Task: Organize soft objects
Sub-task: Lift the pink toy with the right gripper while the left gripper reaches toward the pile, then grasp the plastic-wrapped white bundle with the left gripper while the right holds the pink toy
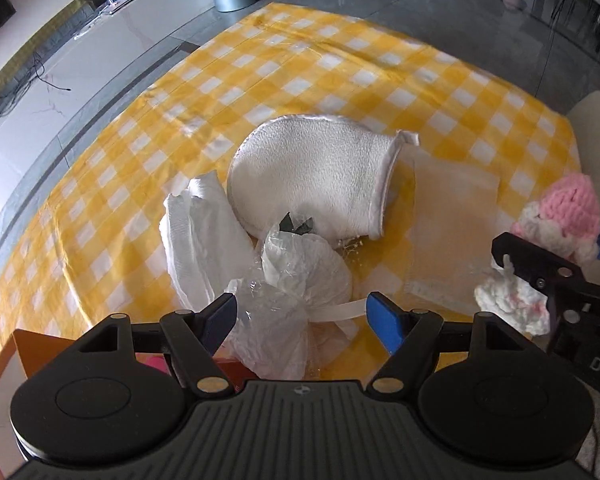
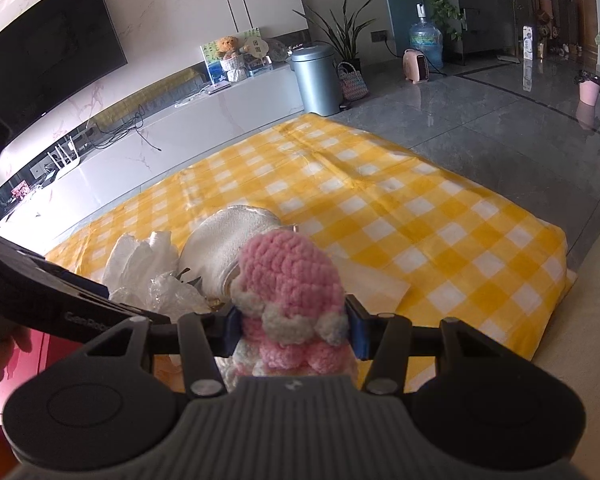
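Right gripper (image 2: 294, 330): fingers closed on the pink-and-white crocheted toy (image 2: 290, 300), which is held upright between the pads, clear of the counter (image 2: 440, 216).

Left gripper (image 1: 302, 318): fingers spread apart, nothing clamped. A crumpled clear plastic bag (image 1: 284, 312) with a white strap sits in the gap between them; contact cannot be confirmed.

Just ahead of the left fingers lie a folded white cloth (image 1: 198, 236), a white fleece mitt (image 1: 316, 176) and, ahead and to the right, a pale translucent sheet (image 1: 452, 220). A white fluffy wad (image 1: 512, 300) sits below the right gripper. An orange-red box (image 1: 28, 344) shows under the left fingers at lower left; its contents are unclear, apart from something pink.

Assessment: the task appears to be in an early-to-middle stage. One item is in hand and not yet placed; at least five soft items remain loose and unsorted on the counter.
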Tool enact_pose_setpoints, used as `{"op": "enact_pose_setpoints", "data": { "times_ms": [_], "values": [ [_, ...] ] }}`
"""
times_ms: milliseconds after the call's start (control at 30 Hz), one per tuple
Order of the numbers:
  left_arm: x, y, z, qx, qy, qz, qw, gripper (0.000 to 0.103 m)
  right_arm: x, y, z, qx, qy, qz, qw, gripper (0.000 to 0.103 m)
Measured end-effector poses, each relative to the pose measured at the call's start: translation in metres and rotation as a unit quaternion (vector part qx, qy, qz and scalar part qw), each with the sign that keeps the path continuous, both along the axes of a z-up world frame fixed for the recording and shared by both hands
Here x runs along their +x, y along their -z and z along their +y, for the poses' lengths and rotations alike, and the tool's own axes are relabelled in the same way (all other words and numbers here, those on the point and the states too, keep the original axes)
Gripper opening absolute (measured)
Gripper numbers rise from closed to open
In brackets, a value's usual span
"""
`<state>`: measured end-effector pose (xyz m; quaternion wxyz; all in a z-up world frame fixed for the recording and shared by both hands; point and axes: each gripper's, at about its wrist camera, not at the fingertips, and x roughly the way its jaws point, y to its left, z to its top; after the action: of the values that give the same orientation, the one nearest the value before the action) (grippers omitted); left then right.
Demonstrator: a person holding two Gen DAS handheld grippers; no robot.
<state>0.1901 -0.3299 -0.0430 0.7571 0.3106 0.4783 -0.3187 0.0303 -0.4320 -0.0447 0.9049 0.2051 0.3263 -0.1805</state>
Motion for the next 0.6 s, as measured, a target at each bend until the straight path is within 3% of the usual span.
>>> {"op": "enact_pose_setpoints", "data": {
  "times_ms": [133, 333, 433, 600],
  "values": [
    [-0.002, 0.018, -0.008, 0.058, 0.044, -0.012, 0.9973, 0.092, 0.003, 0.000, 0.004, -0.001, -0.010, 0.002, 1.000, 0.051],
    [-0.002, 0.048, -0.015, 0.133, 0.051, -0.037, 0.9891, 0.090, 0.004, 0.001, 0.005, -0.007, -0.005, 0.011, 1.000, 0.051],
    [-0.002, 0.055, -0.011, 0.153, 0.038, -0.061, 0.9856, 0.059, 0.004, 0.001, 0.004, -0.008, -0.002, 0.011, 1.000, 0.051],
    [-0.007, 0.035, 0.005, 0.109, 0.023, -0.069, 0.9913, 0.049, 0.006, 0.003, 0.005, -0.013, -0.003, 0.017, 1.000, 0.051]
  ]
}}
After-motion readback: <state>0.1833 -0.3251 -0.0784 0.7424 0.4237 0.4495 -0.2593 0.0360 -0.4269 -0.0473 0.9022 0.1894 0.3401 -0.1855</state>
